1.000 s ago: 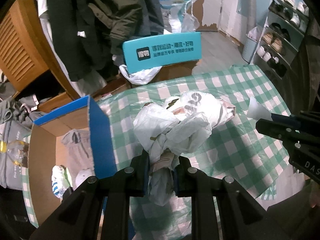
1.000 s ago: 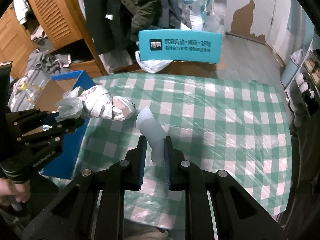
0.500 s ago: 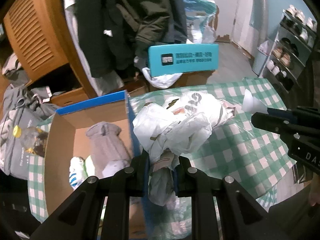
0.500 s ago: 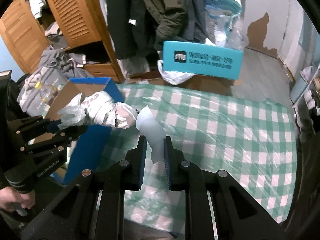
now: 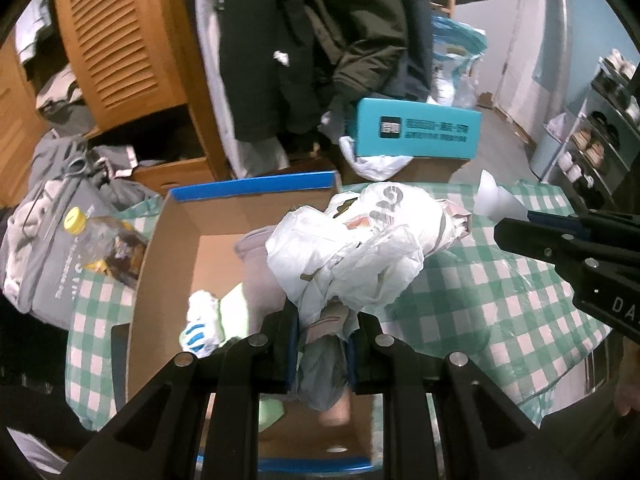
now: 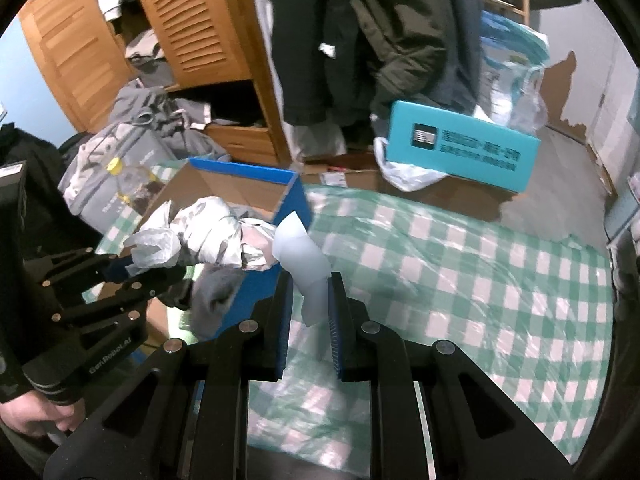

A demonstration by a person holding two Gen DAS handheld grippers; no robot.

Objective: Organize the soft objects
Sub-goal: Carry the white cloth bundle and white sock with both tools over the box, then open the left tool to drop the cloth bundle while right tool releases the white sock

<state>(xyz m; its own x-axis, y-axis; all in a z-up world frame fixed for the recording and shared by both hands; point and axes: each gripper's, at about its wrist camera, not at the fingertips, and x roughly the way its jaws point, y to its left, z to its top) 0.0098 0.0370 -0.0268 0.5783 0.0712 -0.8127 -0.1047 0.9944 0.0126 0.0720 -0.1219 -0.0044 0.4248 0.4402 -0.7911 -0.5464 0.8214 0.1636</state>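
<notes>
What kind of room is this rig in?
Most likely a lived-in home, a bedroom or entry area: coats hanging by a slatted wooden wardrobe, a shoe rack along the wall, and a table with a green checked cloth.

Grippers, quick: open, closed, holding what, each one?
Left gripper: closed on the crumpled white plastic bag bundle, over the cardboard box.
Right gripper: closed on a small white soft piece.

Both tongs angled down: left (image 5: 322, 334) & right (image 6: 307, 300) clamped.
</notes>
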